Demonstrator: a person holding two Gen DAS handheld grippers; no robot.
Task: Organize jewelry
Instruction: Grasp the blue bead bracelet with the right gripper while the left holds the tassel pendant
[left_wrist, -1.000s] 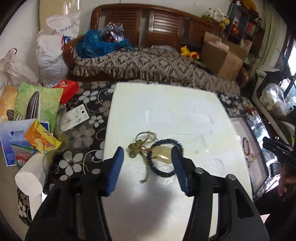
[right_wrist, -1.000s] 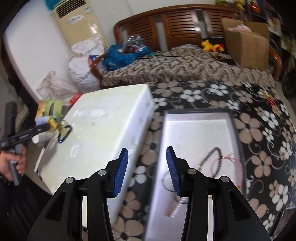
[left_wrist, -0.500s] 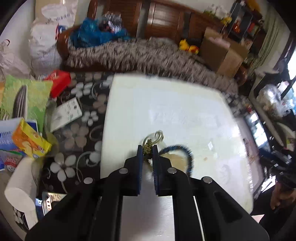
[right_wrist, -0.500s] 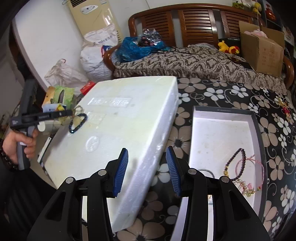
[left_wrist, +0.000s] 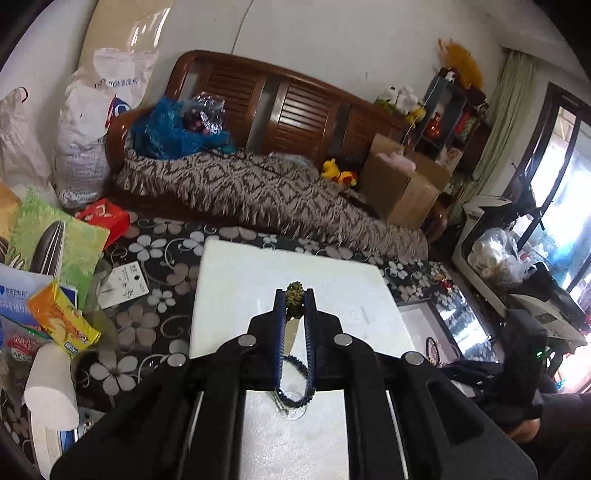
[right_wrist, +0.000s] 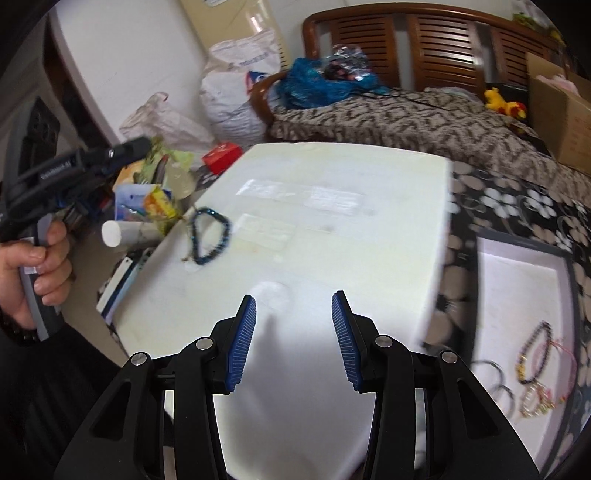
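My left gripper (left_wrist: 294, 295) is shut on the olive knotted cord (left_wrist: 294, 291) of a dark blue beaded bracelet (left_wrist: 295, 384), which hangs down between the fingers above the white foam box (left_wrist: 236, 280). In the right wrist view the bracelet (right_wrist: 210, 236) dangles from the left gripper over the box's left edge. My right gripper (right_wrist: 293, 332) is open and empty over the foam box (right_wrist: 332, 229). A white jewelry tray (right_wrist: 517, 280) at the right holds several bracelets (right_wrist: 535, 358).
Snack packets (left_wrist: 59, 317), a paper roll (left_wrist: 50, 380) and a card (left_wrist: 123, 284) lie left of the box on the floral tablecloth (left_wrist: 155, 258). A wooden sofa (left_wrist: 280, 110) with a patterned blanket and a cardboard box (left_wrist: 402, 184) stands behind.
My left gripper closed on the bracelet's knotted cord and lifted it off the foam box. My right gripper moved left from the tray to over the box.
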